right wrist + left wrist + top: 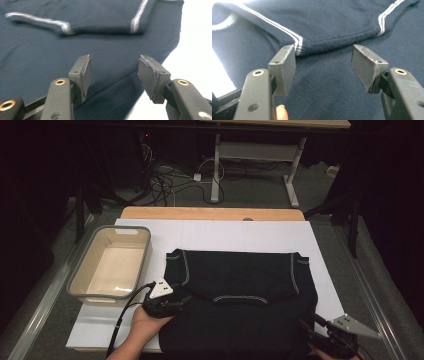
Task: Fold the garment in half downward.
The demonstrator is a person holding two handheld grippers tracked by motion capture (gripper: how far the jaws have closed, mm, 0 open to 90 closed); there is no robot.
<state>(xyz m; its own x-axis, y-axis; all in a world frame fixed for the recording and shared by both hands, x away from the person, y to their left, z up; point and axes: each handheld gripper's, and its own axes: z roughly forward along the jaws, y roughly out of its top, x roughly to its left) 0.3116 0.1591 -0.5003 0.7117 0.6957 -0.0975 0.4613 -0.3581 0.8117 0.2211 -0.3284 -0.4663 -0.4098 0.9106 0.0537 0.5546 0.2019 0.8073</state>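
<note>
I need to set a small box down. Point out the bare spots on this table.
Bare white mat beyond the dark folded garment, and a strip right of it. The grey tub is empty. Crowded: the near edge, where the left gripper and right gripper work.

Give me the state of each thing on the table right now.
Dark garment: folded, flat on the white sheet.
Grey bin: upright, empty.
Left gripper: open above the garment, gripping nothing.
Right gripper: open over the garment's edge, gripping nothing.
</note>
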